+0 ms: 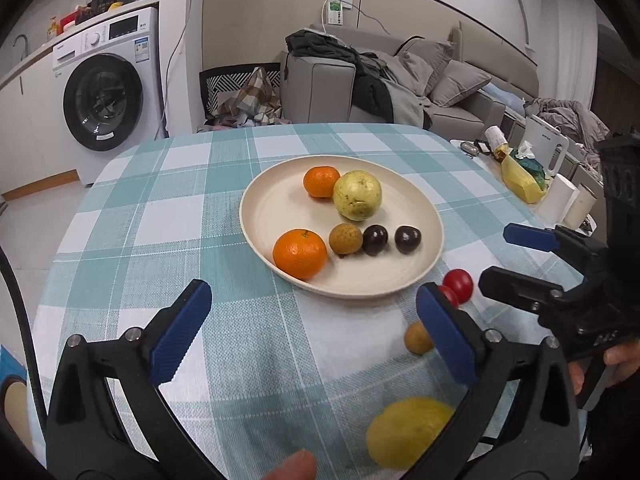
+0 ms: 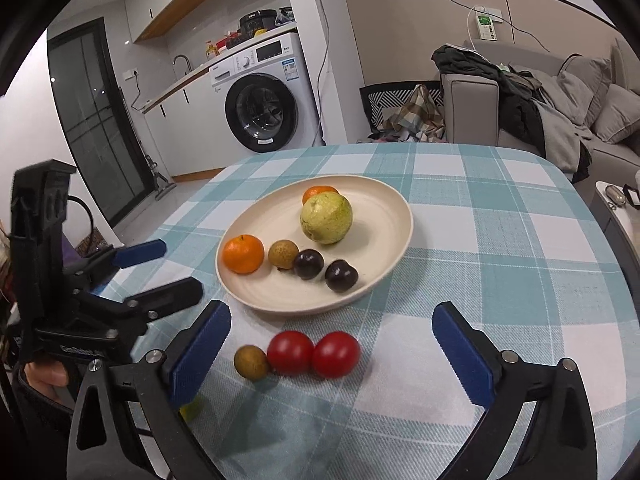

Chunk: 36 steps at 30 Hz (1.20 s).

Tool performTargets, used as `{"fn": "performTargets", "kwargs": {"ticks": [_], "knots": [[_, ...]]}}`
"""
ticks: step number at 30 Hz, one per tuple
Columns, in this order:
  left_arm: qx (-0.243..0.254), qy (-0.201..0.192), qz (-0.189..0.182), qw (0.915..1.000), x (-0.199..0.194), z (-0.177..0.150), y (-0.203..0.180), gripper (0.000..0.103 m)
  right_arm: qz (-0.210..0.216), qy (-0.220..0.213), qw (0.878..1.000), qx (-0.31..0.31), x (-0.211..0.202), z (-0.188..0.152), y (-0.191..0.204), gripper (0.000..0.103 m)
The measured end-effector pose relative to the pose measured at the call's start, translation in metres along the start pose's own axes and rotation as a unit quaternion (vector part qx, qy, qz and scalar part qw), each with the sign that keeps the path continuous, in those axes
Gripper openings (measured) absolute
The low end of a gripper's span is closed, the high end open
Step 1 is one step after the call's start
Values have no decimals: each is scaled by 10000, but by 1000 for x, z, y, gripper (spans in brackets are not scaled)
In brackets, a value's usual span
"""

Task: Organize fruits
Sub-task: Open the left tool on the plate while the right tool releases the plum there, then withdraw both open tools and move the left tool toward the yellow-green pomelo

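Cream plate (image 2: 394, 216) mid-worktop holding two oranges (image 2: 243, 254), one guava (image 2: 326, 218), one longan (image 2: 283, 254), two dark plums (image 2: 341, 275), near the worktop's (image 2: 520, 240) front edge two tomatoes (image 2: 335, 354), one longan, one lemon (image 1: 406, 432), left gripper (image 1: 312, 332) and right gripper (image 2: 332, 348) both wide apart, holding nothing.

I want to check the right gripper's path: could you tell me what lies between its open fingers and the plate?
In the right wrist view, two red tomatoes and a small brown longan lie on the tablecloth between the right gripper and the plate.

Tomatoes (image 2: 314, 354) before the plate (image 2: 394, 204) (longan (image 2: 251, 362) seemingly touching, left)
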<state>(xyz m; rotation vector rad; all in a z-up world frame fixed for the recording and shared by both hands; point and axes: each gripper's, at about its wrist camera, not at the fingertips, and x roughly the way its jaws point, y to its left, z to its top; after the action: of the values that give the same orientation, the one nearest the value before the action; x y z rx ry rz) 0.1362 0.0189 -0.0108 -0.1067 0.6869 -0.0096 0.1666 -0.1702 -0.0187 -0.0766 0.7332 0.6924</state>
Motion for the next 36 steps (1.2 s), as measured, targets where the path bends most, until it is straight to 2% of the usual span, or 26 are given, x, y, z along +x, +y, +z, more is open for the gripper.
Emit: {"fn": "performTargets", "kwargs": {"ticks": [9,17,26,36], "knots": [[186,36,-73,9998,-29,-22,-16,102,-43,69,9999,-89,-16,-16,2,103],[86,184,-127,9997,-41,-38,-17,102,-56,98,9999,-54,-27,-20,1,103],[0,473,-247,9986,-32,-50,-18,102,-11,182,9998,-83,-27,-22,5,103],[229,707,-399,9964,-23,-57,-32,102,-32,337,9993,-131,-19,-27,5,103]]}}
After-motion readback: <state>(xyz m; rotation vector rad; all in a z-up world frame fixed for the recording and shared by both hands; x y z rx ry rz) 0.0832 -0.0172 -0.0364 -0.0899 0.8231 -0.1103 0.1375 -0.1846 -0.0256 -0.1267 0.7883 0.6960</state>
